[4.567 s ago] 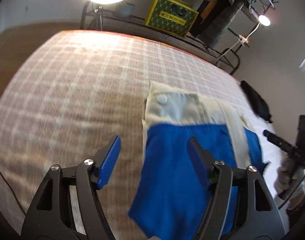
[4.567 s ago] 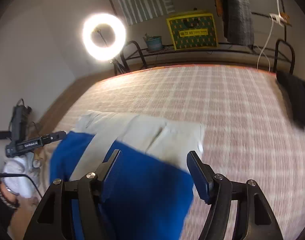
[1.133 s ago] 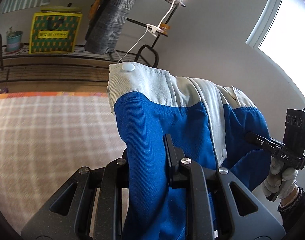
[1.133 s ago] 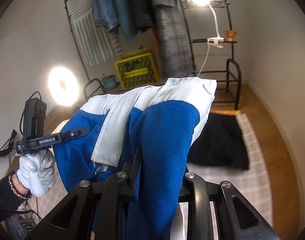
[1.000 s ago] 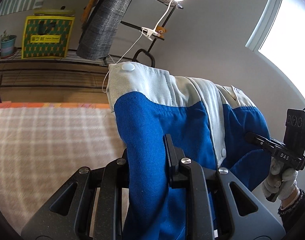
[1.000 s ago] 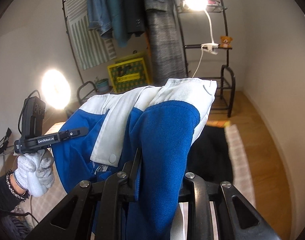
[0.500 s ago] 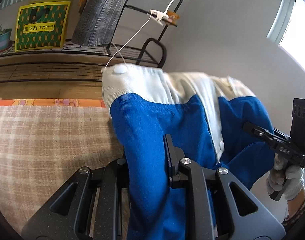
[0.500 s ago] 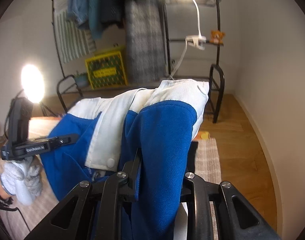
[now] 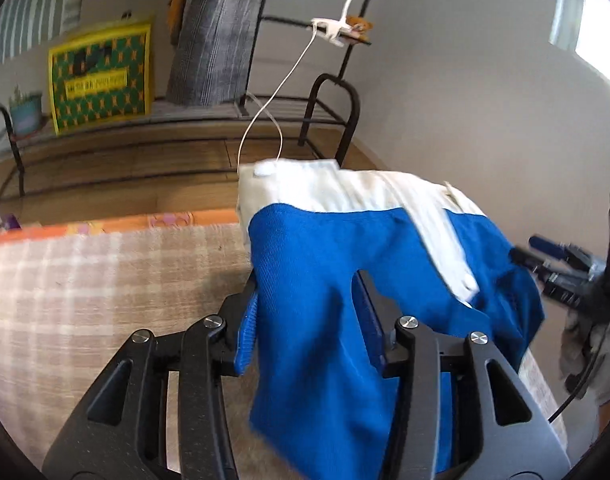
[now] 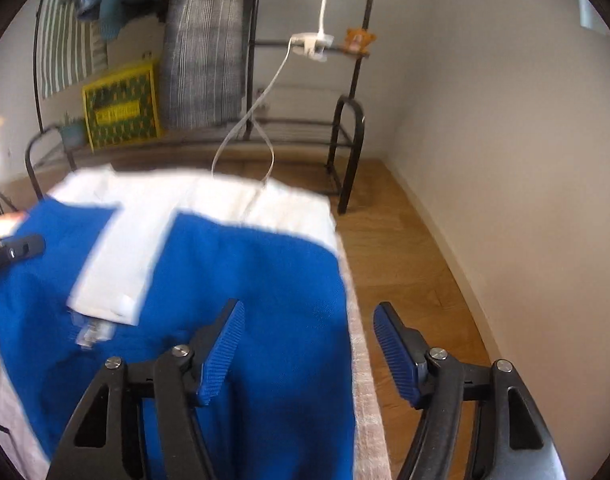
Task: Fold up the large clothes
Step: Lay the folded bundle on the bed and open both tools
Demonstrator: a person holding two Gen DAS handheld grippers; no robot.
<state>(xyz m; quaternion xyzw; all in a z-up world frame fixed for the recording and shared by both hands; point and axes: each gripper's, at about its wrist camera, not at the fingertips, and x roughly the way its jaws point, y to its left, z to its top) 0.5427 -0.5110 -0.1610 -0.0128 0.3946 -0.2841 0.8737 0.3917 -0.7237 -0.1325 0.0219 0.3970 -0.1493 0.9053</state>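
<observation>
A blue and white garment (image 9: pixel 345 264) lies at the far right end of the checked bed cover (image 9: pixel 85 280). My left gripper (image 9: pixel 309 320) is open, and the blue cloth drapes loosely between its fingers. In the right wrist view the garment (image 10: pixel 233 272) spreads out to the left. My right gripper (image 10: pixel 309 344) is open at its right edge. Its left finger (image 10: pixel 221 352) rests over the blue cloth and its right finger (image 10: pixel 397 352) hangs past the bed edge.
A black metal rack (image 10: pixel 345 152) with hanging clothes and a yellow and green box (image 9: pixel 101 80) stands beyond the bed. A wooden floor (image 10: pixel 405 264) and a white wall lie to the right. A white cable (image 9: pixel 273 96) dangles from the rack.
Both grippers were shut on the raised garment. Now both are open and the garment has dropped onto the bed near its right end.
</observation>
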